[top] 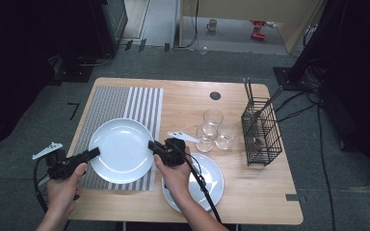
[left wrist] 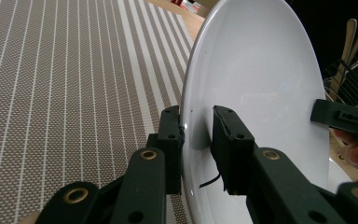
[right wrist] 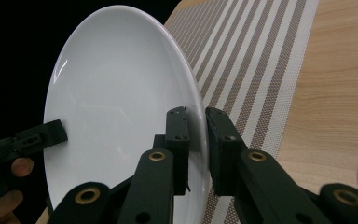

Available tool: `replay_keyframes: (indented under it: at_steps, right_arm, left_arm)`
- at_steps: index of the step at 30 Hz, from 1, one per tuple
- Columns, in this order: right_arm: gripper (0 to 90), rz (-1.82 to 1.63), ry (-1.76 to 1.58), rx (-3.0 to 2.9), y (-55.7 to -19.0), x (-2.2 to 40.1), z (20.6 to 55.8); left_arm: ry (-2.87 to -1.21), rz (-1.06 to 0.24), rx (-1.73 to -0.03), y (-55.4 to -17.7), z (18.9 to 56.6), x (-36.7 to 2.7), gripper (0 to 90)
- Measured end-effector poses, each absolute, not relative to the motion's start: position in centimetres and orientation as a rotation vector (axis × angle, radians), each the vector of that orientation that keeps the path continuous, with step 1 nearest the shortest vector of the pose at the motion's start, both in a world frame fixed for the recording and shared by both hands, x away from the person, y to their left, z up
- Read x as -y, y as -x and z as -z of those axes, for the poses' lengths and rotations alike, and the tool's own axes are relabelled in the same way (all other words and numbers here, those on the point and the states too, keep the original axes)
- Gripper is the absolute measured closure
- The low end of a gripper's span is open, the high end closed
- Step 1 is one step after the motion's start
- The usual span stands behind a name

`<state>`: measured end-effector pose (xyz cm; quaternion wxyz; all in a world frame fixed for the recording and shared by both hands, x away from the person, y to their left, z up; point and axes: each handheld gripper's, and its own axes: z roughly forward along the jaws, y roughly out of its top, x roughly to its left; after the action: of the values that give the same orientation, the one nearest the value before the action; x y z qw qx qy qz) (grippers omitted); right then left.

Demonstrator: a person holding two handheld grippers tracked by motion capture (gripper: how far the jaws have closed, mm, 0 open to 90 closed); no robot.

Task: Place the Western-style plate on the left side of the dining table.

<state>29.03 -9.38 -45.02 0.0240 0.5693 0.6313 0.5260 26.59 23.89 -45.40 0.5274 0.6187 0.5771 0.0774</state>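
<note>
L gripper [left wrist: 196,140]: black jaws clamped on the near rim of the white plate [left wrist: 256,84], one jaw under, one on top; the rim hides part of the underside pad. R gripper [right wrist: 196,135]: jaws likewise pinched on the opposite rim, gap narrow, rim between the pads. In the high view the L gripper [top: 94,153] and R gripper [top: 152,146] flank the plate [top: 123,149], which sits over the striped placemat [top: 120,103]; prob. lifted off it a bit, hard to tell from above. Plate: smooth, glossy, round, shallow. Mat: woven, grey/white stripes, its near part covered by the plate. Second white plate [top: 214,178] is partly hidden by the R hand [top: 177,175] and cable. Clear glasses [top: 213,129] bunched beside the black wire basket [top: 261,132]. Wood table [top: 250,192].
</note>
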Motion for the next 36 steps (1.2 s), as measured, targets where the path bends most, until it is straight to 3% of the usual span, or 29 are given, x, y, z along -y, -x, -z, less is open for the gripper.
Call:
replay_keyframes:
  at_steps: [36]
  right_arm:
    - [80.2,-1.610,-1.765,-1.963,-34.6,8.0,44.7]
  left_arm:
    - [-1.495,-0.179,-1.416,-31.9,45.0,-25.0,74.0]
